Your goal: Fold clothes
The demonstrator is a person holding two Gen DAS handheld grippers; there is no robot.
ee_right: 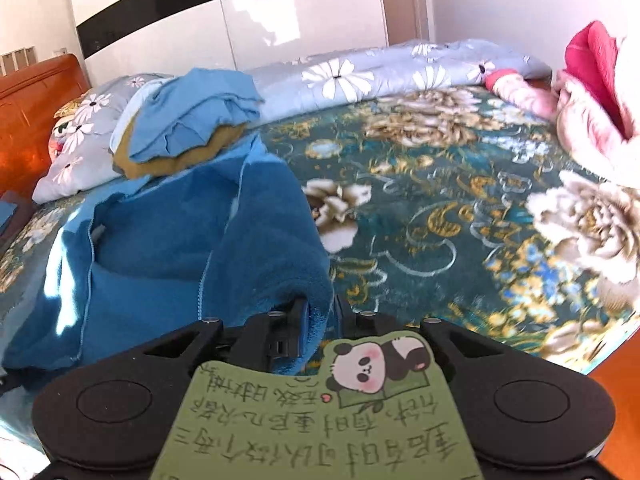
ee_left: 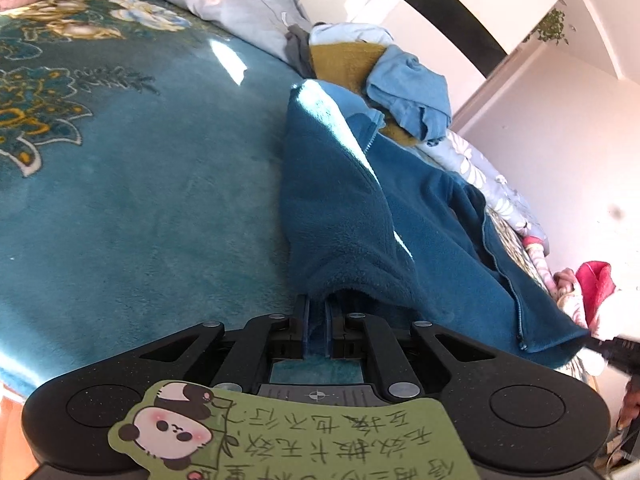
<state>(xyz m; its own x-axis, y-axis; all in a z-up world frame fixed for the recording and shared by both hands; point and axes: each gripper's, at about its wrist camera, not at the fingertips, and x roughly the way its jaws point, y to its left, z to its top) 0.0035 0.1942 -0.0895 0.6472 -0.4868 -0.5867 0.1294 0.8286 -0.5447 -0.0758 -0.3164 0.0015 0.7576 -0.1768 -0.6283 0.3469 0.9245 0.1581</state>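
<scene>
A dark teal fleece jacket with a zip lies on the bed's teal floral blanket. Its near hem drapes over my left gripper, whose jaws are shut on the fleece. In the right wrist view the same jacket bunches up at the left. A fold of its edge fills the narrow gap of my right gripper, which is shut on it. The right gripper also shows at the left wrist view's right edge, pulling the jacket's hem corner taut.
A pile of light blue and mustard clothes sits behind the jacket, against a grey daisy-print quilt. A pink and red garment lies at the far right. An orange headboard and a white wardrobe stand beyond the bed.
</scene>
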